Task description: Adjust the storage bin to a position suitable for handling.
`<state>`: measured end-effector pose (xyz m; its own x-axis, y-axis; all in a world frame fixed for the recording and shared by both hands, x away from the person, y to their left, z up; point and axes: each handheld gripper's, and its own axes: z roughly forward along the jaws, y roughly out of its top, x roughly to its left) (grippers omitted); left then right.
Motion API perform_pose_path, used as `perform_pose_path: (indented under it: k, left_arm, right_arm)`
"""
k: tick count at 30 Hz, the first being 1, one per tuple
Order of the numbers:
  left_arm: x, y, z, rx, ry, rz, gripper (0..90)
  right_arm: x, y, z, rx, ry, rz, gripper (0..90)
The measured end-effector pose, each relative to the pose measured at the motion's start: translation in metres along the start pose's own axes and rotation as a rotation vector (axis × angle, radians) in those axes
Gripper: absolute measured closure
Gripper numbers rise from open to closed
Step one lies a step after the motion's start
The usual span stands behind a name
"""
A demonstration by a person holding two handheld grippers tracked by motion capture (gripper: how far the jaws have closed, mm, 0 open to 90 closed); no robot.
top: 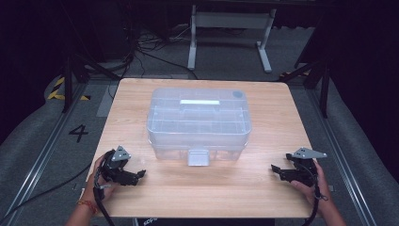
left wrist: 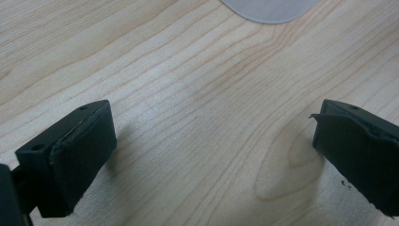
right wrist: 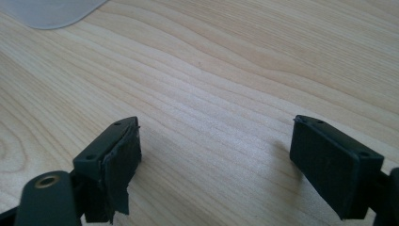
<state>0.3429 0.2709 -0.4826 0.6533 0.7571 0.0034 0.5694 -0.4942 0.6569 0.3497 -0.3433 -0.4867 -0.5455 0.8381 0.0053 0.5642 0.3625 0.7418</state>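
A clear plastic storage box (top: 198, 125) with a lid, a top handle and a front latch (top: 197, 157) stands in the middle of the wooden table (top: 282, 113). At the table's front left, a hand holds my left gripper (top: 139, 175) low over the wood, jaws pointing right; in the left gripper view (left wrist: 214, 141) they stand wide apart with bare wood between them. At the front right, my right gripper (top: 275, 170) points left toward the box, and the right gripper view (right wrist: 216, 155) shows it open with nothing between its pads. A pale corner of the box (left wrist: 270, 8) (right wrist: 49, 12) peeks in at the top of each gripper view.
Behind the table stands a white metal frame (top: 229, 33) on a grey floor with cables. A floor rail with a "4" mark (top: 78, 133) runs along the left side. The table's front edge lies close under both hands.
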Motion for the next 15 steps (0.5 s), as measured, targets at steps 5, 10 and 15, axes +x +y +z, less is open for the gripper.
perform_pose_path:
  k: [5,10,15]
  left_arm:
    - [0.0004,-0.0011,-0.0011,0.010,-0.022,-0.006,0.3]
    - [0.0009,-0.0027,-0.0024,0.007,-0.016,0.002,0.3]
    - [0.0004,-0.0042,-0.0038,0.008,-0.019,-0.005,0.3]
  right_arm:
    - [0.0000,0.0000,0.0000,0.000,0.000,0.000,17.1]
    - [0.0000,0.0000,0.0000,0.000,-0.001,0.000,17.0]
    - [0.0000,0.0009,0.0009,0.005,-0.005,0.001,15.4]
